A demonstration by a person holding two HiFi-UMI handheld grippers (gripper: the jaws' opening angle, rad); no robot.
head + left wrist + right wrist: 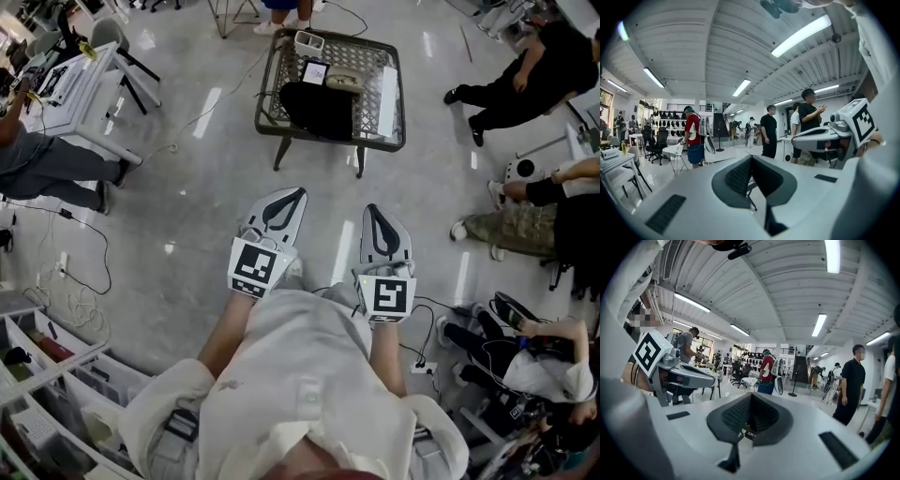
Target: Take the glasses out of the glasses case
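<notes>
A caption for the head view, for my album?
Shut and empty, the left gripper and right gripper hover short of the table.

On the small table (pixel 328 140) the things are too small to name for sure: a black heap (pixel 319 108), a pale oblong (pixel 343 82) that may be the glasses case, and a small screen (pixel 314 71). The hands are hidden under the left gripper (pixel 296 195) and the right gripper (pixel 374 211). A seated person (pixel 42 167) is cut off by the left edge.
</notes>
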